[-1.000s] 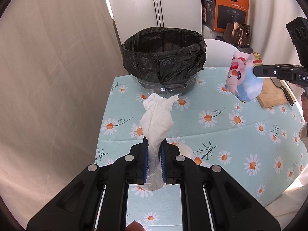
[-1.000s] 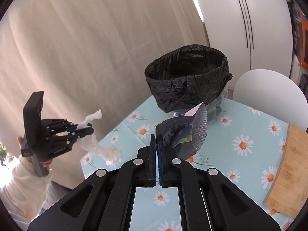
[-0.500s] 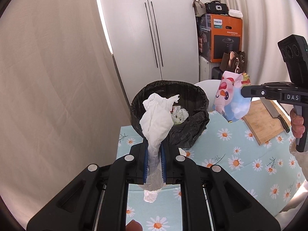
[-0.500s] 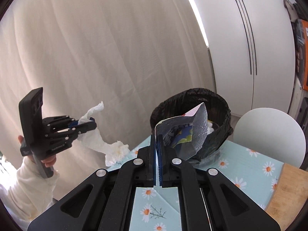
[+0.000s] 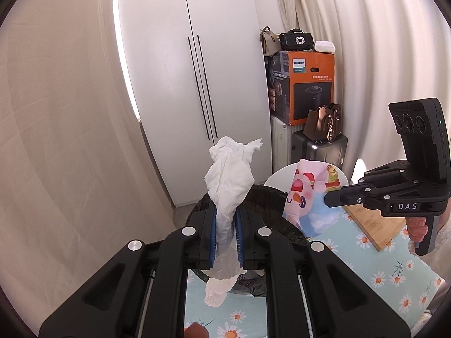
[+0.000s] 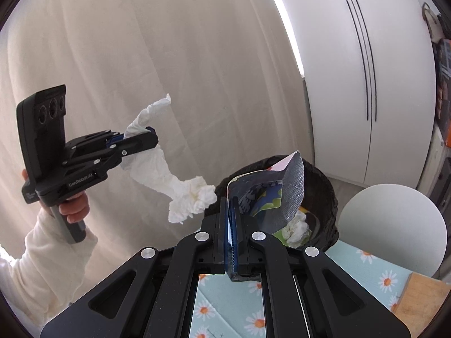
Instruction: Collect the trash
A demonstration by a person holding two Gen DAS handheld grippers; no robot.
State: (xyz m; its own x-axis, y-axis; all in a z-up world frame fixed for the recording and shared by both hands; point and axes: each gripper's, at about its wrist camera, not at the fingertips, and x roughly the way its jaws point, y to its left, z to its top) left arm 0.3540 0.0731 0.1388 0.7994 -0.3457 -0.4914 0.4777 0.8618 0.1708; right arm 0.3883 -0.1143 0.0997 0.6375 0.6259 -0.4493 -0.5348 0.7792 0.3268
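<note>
My left gripper [image 5: 225, 219] is shut on a crumpled white tissue [image 5: 229, 177], held high above the near rim of the black-lined trash bin [image 5: 270, 200]. It also shows in the right wrist view [image 6: 141, 140], with the tissue [image 6: 180, 188] hanging down left of the bin [image 6: 324, 186]. My right gripper [image 6: 232, 214] is shut on an empty foil snack wrapper [image 6: 270, 194] held over the bin; its pink cartoon side shows in the left wrist view [image 5: 310, 202], pinched by the right gripper [image 5: 329, 200]. White tissues [image 6: 296, 228] lie inside the bin.
The bin stands on a table with a light blue daisy cloth [image 5: 380, 270]. A wooden cutting board [image 5: 372, 225] lies at the right. A white chair back [image 6: 391, 225] stands behind the table. A white wardrobe, boxes and bags stand behind; a curtain hangs at the left.
Both grippers have risen and moved toward the bin with their loads. The tissue and the wrapper now hang over or beside the bin's opening instead of low over the table.
</note>
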